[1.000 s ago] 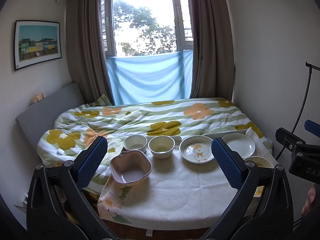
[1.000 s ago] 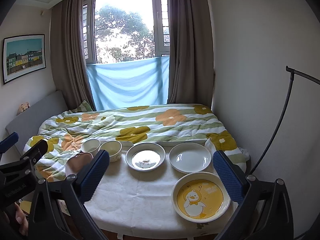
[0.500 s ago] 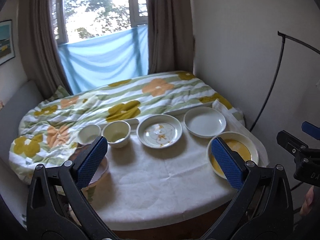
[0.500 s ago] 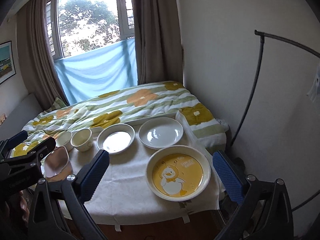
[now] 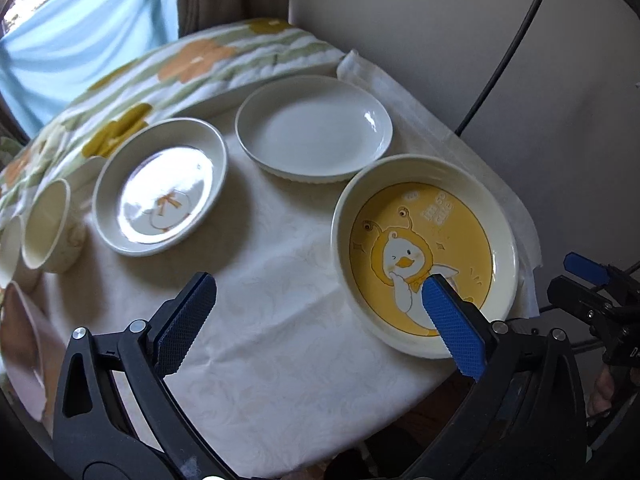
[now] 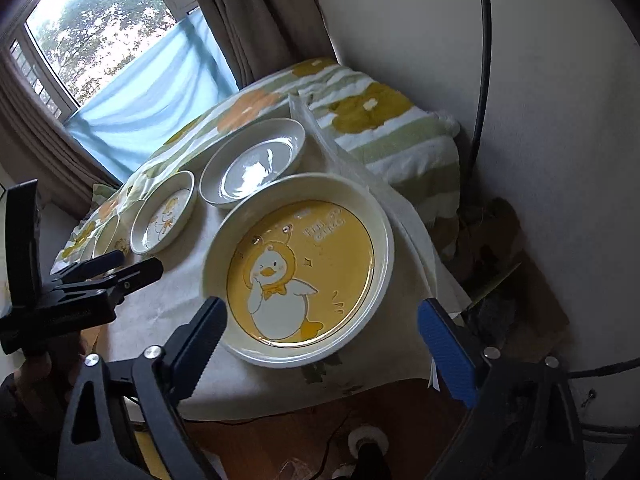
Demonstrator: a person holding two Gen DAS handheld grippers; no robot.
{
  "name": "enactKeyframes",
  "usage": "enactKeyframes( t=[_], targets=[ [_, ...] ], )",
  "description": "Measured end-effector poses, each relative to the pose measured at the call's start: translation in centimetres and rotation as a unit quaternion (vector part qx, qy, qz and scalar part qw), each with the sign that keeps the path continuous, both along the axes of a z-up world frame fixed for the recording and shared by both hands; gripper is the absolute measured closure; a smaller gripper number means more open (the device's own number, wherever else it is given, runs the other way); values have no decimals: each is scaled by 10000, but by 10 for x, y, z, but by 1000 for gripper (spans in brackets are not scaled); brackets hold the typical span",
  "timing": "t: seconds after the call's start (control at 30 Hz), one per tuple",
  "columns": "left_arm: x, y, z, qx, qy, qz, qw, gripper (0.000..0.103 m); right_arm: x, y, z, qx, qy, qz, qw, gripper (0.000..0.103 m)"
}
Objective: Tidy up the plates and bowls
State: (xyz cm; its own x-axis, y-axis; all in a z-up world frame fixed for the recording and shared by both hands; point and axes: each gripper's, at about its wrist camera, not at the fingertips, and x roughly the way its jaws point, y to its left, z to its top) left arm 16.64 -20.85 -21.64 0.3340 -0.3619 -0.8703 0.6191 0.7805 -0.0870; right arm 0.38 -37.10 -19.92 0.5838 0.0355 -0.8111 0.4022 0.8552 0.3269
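On the round table under a white patterned cloth (image 5: pixel 280 320), the large cream-rimmed plate with a yellow centre and a cartoon duck (image 6: pixel 298 272) sits at the near right edge and holds nothing. Behind it lies the plain white shallow plate (image 5: pixel 314 128), to its left the small cream dish with a duck drawing (image 5: pixel 160 186), then a cream ceramic bowl (image 5: pixel 50 226); all are bare inside. The left gripper (image 5: pixel 316 312) and the right gripper (image 6: pixel 320 332) both hover with jaws spread wide, gripping nothing, the right one framing the duck plate's near rim.

Bare tablecloth (image 5: pixel 256 320) before left gripper (image 5: pixel 316 320); yellow duck plate (image 5: pixel 424 248) at its right.
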Motion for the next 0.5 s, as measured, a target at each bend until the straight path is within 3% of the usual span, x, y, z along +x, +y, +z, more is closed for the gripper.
enactKeyframes(
  t=[0.1, 0.17, 0.2, 0.3, 0.37, 0.43, 0.5],
  targets=[
    [18, -14, -28, 165, 375, -133, 9991, 15, 13, -20, -26, 367, 99, -6, 9993, 23],
    [29, -24, -45, 274, 628, -183, 9975, 31, 20, -28, -38, 535, 167, 6, 9984, 31],
    [33, -27, -52, 295, 744, -197, 9966, 34, 23, -32, -43, 622, 192, 28, 9979, 36],
    [42, -34, -66, 326, 977, -259, 9943, 46, 29, -40, -56, 762, 259, 107, 9967, 44],
    [45, -38, -74, 386, 1087, -305, 9929, 59, 32, -43, -61, 828, 298, 125, 9960, 52],
    [46, -38, -76, 337, 1177, -356, 9918, 67, 33, -46, -64, 880, 294, 126, 9956, 69],
    [46, -40, -75, 267, 1264, -418, 9907, 75, 34, -51, -68, 882, 308, 128, 9955, 75]
  ],
)
